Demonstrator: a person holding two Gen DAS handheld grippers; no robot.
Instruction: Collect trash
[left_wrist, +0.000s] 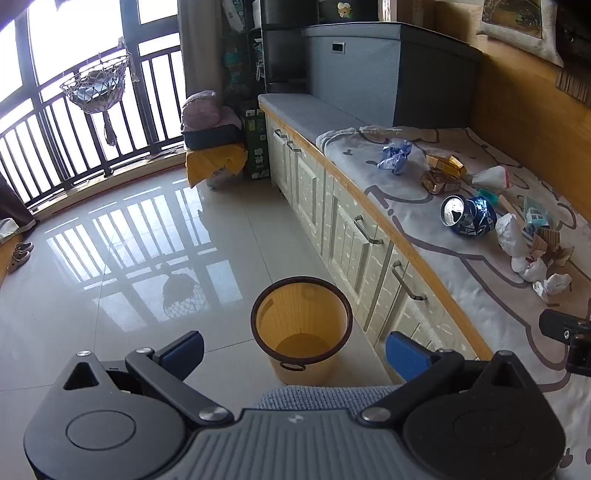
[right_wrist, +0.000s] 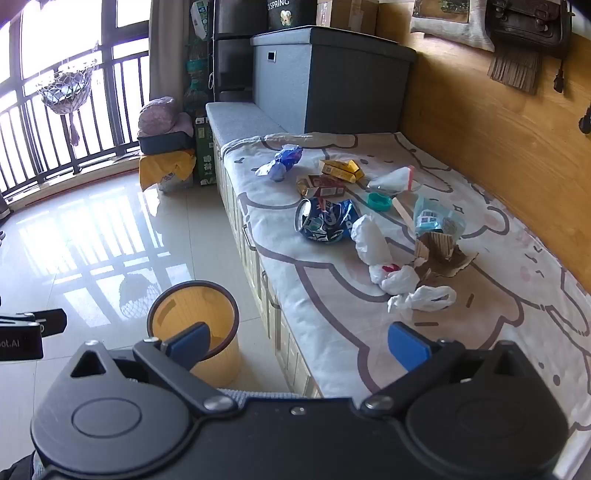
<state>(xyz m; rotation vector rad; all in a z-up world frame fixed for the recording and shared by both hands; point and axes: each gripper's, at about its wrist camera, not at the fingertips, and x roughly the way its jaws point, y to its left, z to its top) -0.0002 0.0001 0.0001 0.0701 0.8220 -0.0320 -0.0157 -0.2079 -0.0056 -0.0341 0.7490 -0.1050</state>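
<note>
Left gripper (left_wrist: 295, 354): fingers wide apart, empty.
Right gripper (right_wrist: 299, 345): fingers wide apart, empty.
Bin (left_wrist: 301, 325): upright on floor.
Crushed can (right_wrist: 325, 221): on printed sheet (right_wrist: 332, 314).

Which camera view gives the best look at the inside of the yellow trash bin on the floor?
The left wrist view. There the yellow trash bin stands between the open left gripper's fingers, and its whole rim and bare bottom show. In the right wrist view the bin sits off to the left, partly hidden behind a blue finger of the right gripper.
</note>
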